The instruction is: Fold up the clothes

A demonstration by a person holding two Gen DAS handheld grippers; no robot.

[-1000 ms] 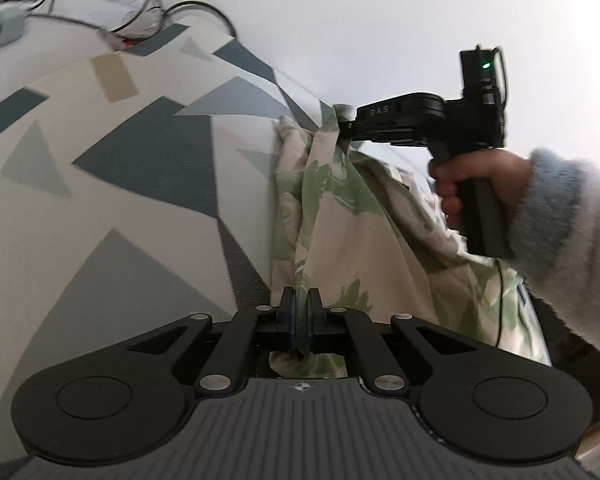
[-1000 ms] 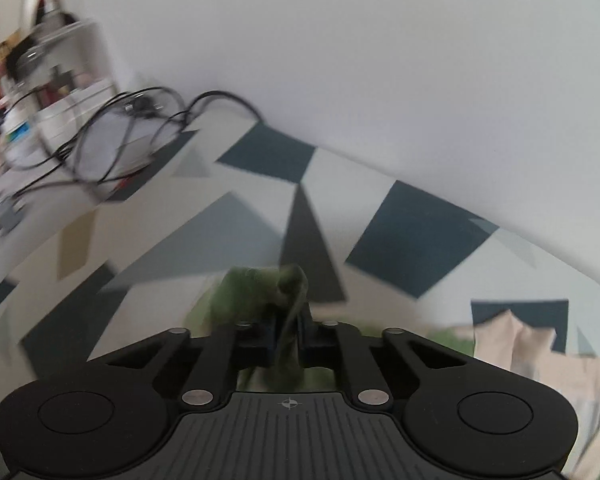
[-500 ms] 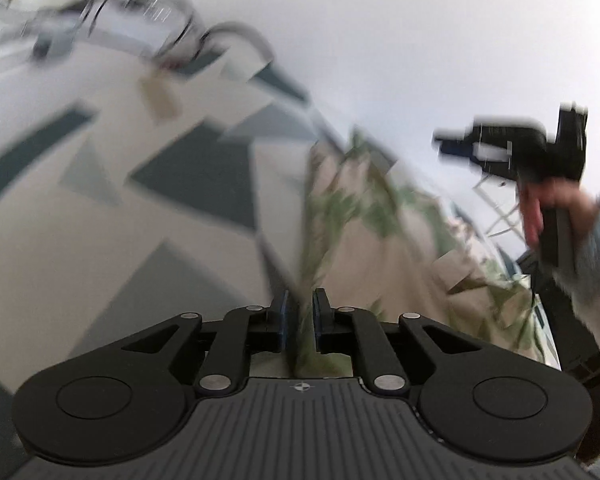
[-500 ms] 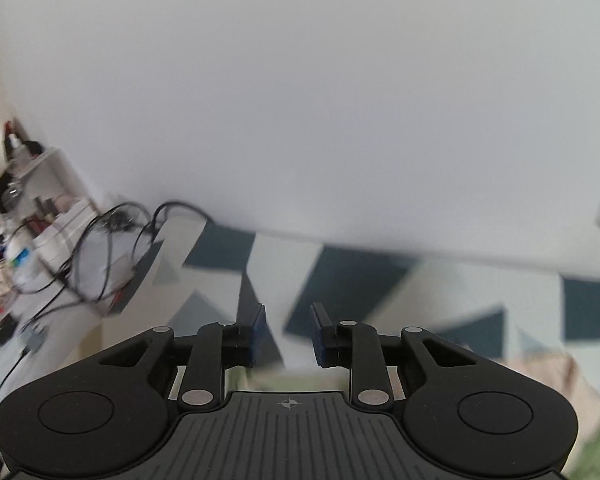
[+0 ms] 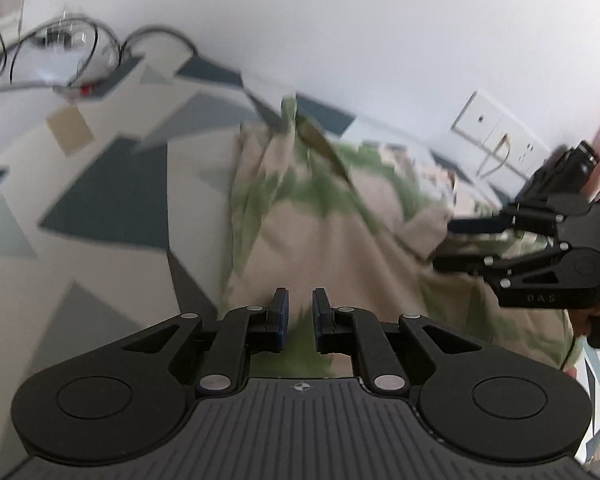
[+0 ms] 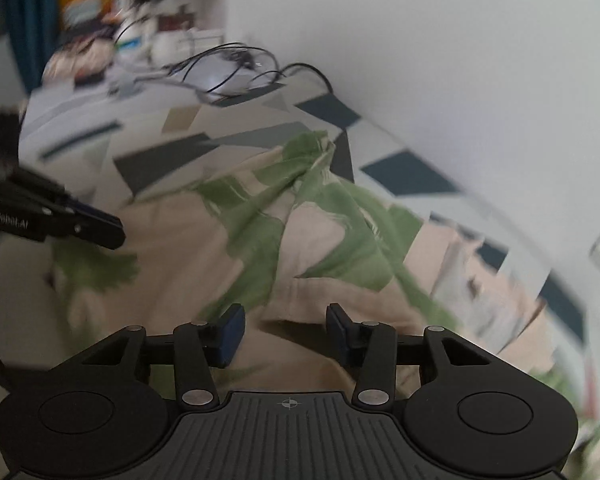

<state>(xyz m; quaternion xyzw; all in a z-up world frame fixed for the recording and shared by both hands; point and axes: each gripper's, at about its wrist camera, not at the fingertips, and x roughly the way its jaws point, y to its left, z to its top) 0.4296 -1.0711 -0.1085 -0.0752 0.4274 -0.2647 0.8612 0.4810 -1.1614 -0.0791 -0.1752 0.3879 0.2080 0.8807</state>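
A beige garment with green leaf print [image 5: 320, 232] lies spread, with creases, on the bed cover patterned in grey and blue triangles [image 5: 100, 208]. My left gripper [image 5: 301, 314] hovers over the garment's near edge, open by a narrow gap, with nothing held. Further right in the same view, my right gripper [image 5: 448, 244] is seen from the side, open, above the cloth. In the right wrist view the right gripper [image 6: 286, 320] stands wide open over the garment [image 6: 320, 240], and the left gripper [image 6: 100, 230] reaches in from the left. Both views are blurred by motion.
A tangle of black cables [image 5: 80, 40] lies at the cover's far left corner. A white wall runs behind, with a socket plate [image 5: 496, 128]. More pale clothes [image 6: 480, 276] lie to the right. A cluttered shelf [image 6: 140, 40] stands at the back left.
Both grippers were shut on the hanging garment and have let go. The cloth now lies spread on the cover. The right gripper swung away and came down over the cloth, wide open.
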